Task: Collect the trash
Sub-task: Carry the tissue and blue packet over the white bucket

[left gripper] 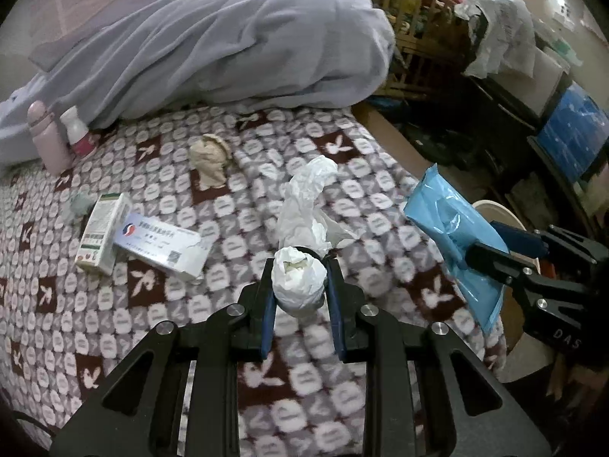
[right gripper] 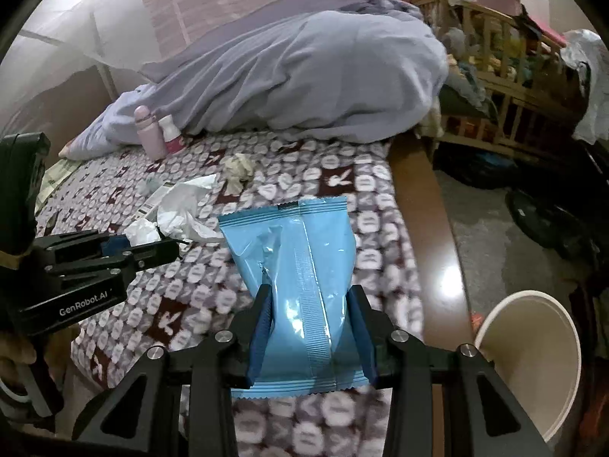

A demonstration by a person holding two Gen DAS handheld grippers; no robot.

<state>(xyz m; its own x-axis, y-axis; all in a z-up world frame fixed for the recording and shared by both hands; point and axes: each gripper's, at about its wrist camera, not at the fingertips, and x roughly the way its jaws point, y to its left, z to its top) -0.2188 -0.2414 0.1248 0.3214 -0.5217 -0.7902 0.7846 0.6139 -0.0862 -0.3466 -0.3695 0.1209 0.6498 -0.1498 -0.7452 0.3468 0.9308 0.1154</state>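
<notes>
My left gripper (left gripper: 300, 266) is shut on a crumpled white tissue ball (left gripper: 300, 280), held above the patterned bedspread (left gripper: 160, 323); it also shows in the right wrist view (right gripper: 141, 233). My right gripper (right gripper: 310, 297) is shut on a blue plastic wrapper (right gripper: 300, 278), seen too in the left wrist view (left gripper: 453, 236). A loose white tissue (left gripper: 308, 198) lies just ahead of the left gripper. A crumpled beige tissue (left gripper: 208, 163), a white medicine box (left gripper: 163, 243) and a green-and-white box (left gripper: 101, 238) lie on the bed.
A white bin (right gripper: 533, 358) stands on the floor beside the bed, to the right. A pink bottle (left gripper: 47, 137) and a white bottle (left gripper: 78, 131) stand by the grey quilt (left gripper: 228, 45). A wooden crib (right gripper: 506, 87) and clutter stand at the right.
</notes>
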